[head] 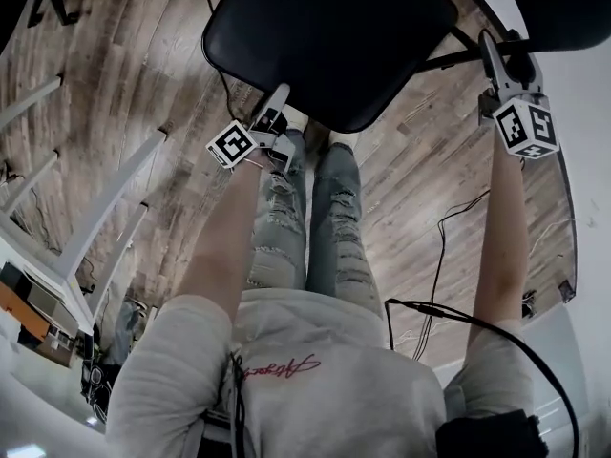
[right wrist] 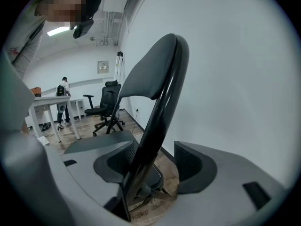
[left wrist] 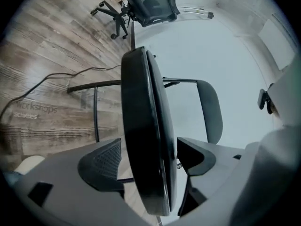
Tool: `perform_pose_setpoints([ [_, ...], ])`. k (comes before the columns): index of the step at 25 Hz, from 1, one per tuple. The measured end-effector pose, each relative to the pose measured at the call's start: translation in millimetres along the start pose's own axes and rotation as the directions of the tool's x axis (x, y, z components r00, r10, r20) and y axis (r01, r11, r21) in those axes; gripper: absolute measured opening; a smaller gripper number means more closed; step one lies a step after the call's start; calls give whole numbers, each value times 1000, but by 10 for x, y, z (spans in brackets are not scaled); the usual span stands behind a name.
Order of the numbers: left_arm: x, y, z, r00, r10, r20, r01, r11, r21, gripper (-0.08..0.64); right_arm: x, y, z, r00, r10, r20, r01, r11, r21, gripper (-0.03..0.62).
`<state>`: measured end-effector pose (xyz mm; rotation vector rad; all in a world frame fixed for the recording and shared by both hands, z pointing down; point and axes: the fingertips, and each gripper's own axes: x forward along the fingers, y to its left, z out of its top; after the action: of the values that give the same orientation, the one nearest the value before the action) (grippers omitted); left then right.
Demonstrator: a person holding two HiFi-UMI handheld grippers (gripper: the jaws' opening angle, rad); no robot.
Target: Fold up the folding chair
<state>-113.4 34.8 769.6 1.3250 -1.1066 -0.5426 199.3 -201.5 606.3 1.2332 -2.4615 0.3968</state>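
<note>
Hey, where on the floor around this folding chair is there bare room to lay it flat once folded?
Barest: the wood floor between the white frame and the chair seat. Right of your legs, cables cross the boards and the wall closes in.

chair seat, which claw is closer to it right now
Left. The left claw straddles the near edge of the seat, jaws open around it. The right claw is off to the seat's side, open around the backrest frame.

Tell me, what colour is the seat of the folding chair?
The seat is black; the head view shows it best.
</note>
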Motion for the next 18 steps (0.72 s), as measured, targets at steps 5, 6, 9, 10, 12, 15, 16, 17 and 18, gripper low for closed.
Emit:
perform_pose_setpoints([
  [5, 383, -100, 231, 995, -87, 54, 91, 994, -67, 364, 252, 99, 96, 999, 31, -30, -33, 997, -73, 242],
  [6, 390, -94, 239, 994, -97, 59, 102, 991, -90, 344, 290, 120, 102, 998, 38, -42, -41, 997, -62, 202],
  [9, 371, -90, 225, 992, -122, 33, 125, 982, -143, 304, 316, 83, 140, 998, 53, -17, -52, 995, 82, 17],
  [10, 372, -104, 217, 992, -125, 26, 128, 980, -151, 300, 311, 74, 144, 998, 60, -12, -59, 993, 99, 17],
  [12, 385, -167, 206, 991, -131, 14, 131, 979, -155, 288, 283, 59, 162, 997, 71, -14, -69, 992, 104, 15],
  [15, 439, -359, 224, 990, -140, -1, 138, 977, -160, 268, 266, 26, 333, 995, 92, 50, -100, 977, 190, 15],
  [16, 461, -438, 235, 991, -136, -5, 134, 977, -164, 261, 264, 4, 398, 992, 92, 82, -109, 967, 229, 15],
  [17, 480, -519, 245, 992, -128, -10, 124, 978, -168, 256, 258, -23, 446, 991, 88, 104, -112, 961, 252, 15],
  [18, 501, -605, 254, 993, -118, -17, 113, 979, -171, 253, 249, -53, 484, 990, 82, 114, -110, 959, 262, 15],
])
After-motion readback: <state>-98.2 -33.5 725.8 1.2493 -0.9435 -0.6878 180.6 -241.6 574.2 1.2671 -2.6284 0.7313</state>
